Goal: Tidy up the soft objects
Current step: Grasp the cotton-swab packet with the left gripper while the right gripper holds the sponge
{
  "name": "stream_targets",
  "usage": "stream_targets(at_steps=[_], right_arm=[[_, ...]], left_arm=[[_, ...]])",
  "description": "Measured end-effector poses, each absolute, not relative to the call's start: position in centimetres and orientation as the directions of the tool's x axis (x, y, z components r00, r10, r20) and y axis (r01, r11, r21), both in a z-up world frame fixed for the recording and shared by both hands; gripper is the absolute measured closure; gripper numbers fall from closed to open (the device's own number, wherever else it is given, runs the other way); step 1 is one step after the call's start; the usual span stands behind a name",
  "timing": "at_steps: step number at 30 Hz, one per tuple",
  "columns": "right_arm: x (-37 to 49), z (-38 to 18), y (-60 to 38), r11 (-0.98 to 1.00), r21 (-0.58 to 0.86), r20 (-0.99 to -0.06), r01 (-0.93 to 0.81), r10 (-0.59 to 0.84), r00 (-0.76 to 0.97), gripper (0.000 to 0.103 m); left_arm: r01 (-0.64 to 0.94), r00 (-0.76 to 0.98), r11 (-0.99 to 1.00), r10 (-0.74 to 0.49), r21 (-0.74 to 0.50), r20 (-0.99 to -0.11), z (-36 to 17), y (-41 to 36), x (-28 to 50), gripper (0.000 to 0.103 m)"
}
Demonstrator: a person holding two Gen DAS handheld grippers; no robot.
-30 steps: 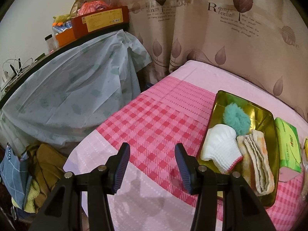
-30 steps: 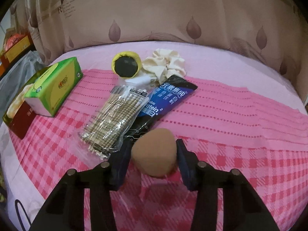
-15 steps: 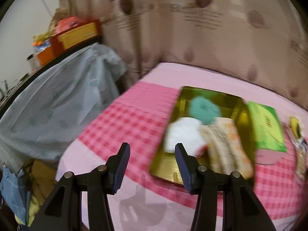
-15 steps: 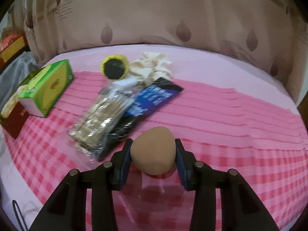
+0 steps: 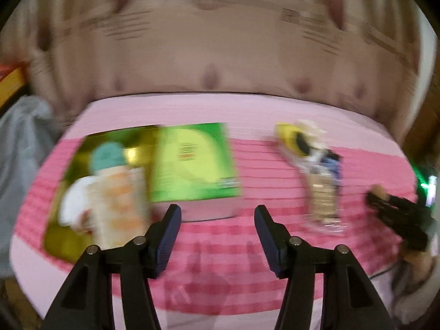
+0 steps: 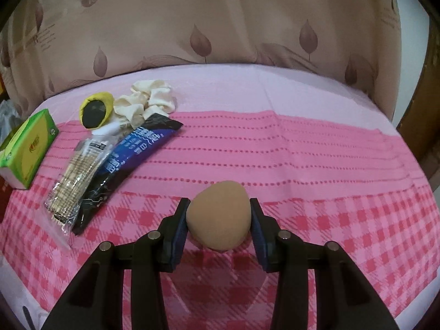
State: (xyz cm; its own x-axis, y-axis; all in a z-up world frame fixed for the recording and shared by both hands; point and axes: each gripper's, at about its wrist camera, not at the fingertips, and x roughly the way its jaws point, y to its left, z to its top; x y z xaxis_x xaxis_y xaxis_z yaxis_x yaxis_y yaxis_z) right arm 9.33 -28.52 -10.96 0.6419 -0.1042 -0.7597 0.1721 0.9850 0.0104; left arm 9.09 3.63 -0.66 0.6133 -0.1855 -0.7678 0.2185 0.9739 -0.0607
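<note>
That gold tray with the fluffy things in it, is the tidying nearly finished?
Partly. The gold tray already holds a teal puff, a white cloth and a folded towel. The right gripper is clamped on a tan sponge. The cream scrunchie is outside the tray. The left gripper is empty, jaws opening.

On the pink checked bedcover, far left: my green tissue box. To its right, the clear packet of sticks lies beside the dark blue sachet. Behind them, the yellow-rimmed black puff, with the cream fabric scrunchie to its right. Left of the tissue box, the gold metal tray holds folded cloths.
</note>
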Motion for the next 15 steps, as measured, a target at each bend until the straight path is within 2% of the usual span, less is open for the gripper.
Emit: stream_targets(at_steps=[8, 15], right_arm=[[9.4, -11.2, -28.4, 0.986, 0.016, -0.765, 0.168, -0.095, 0.636, 0.065], [9.4, -11.5, -28.8, 0.983, 0.062, -0.767, 0.173, -0.064, 0.639, 0.065]], left_arm=[[0.429, 0.511, 0.895, -0.35, -0.12, -0.785, -2.0, -6.2, 10.0, 0.039], [0.48, 0.423, 0.865, -0.373, -0.145, -0.826, -4.7, -10.8, 11.6, 0.039]])
